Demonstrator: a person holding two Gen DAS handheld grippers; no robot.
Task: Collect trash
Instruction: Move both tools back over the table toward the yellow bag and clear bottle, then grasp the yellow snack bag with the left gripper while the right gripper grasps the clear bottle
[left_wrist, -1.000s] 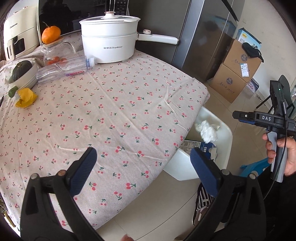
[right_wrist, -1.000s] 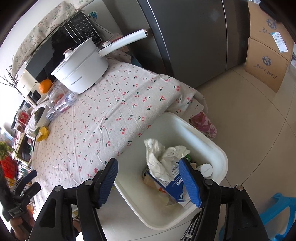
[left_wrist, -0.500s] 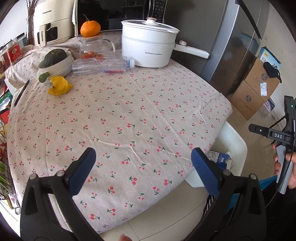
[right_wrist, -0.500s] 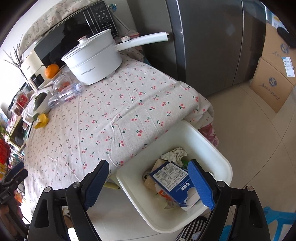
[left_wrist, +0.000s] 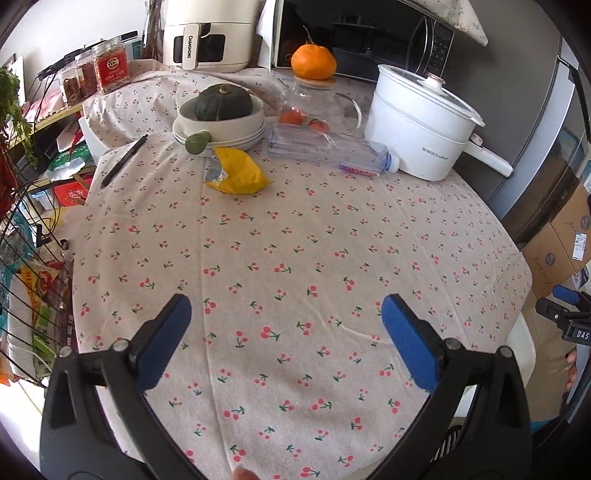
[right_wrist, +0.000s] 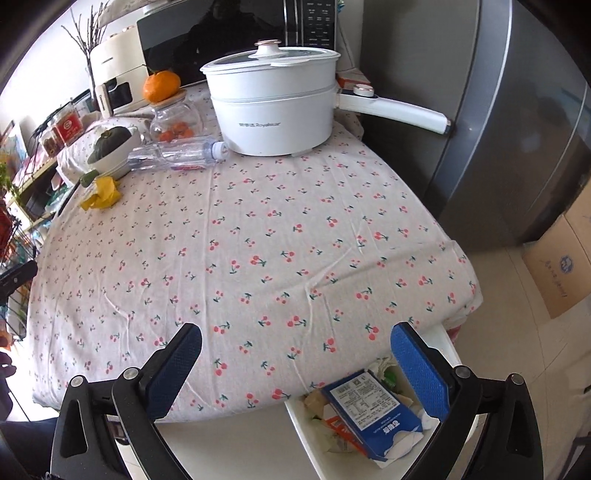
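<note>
A crumpled yellow wrapper (left_wrist: 238, 171) lies on the cherry-print tablecloth (left_wrist: 295, 258) at the far side, by a bowl; it also shows in the right wrist view (right_wrist: 101, 192). An empty clear plastic bottle (left_wrist: 332, 151) lies on its side next to it, also in the right wrist view (right_wrist: 173, 154). A white trash bin (right_wrist: 417, 439) stands on the floor at the table's near right edge, holding a blue carton (right_wrist: 369, 410) and crumpled paper. My left gripper (left_wrist: 286, 339) is open and empty above the table's near part. My right gripper (right_wrist: 295, 365) is open and empty above the table edge and bin.
A white electric pot (left_wrist: 421, 118) with a long handle stands at the far right. A bowl with a dark squash (left_wrist: 221, 110), a glass jar (left_wrist: 314, 103) topped by an orange, and a pen (left_wrist: 123, 160) are at the back. A fridge (right_wrist: 498, 129) and cardboard boxes (right_wrist: 561, 266) stand to the right.
Both grippers have swung up and away from the trash bin toward the table. The left view now faces the wrapper and bottle. The white tissue now lies in the bin.
</note>
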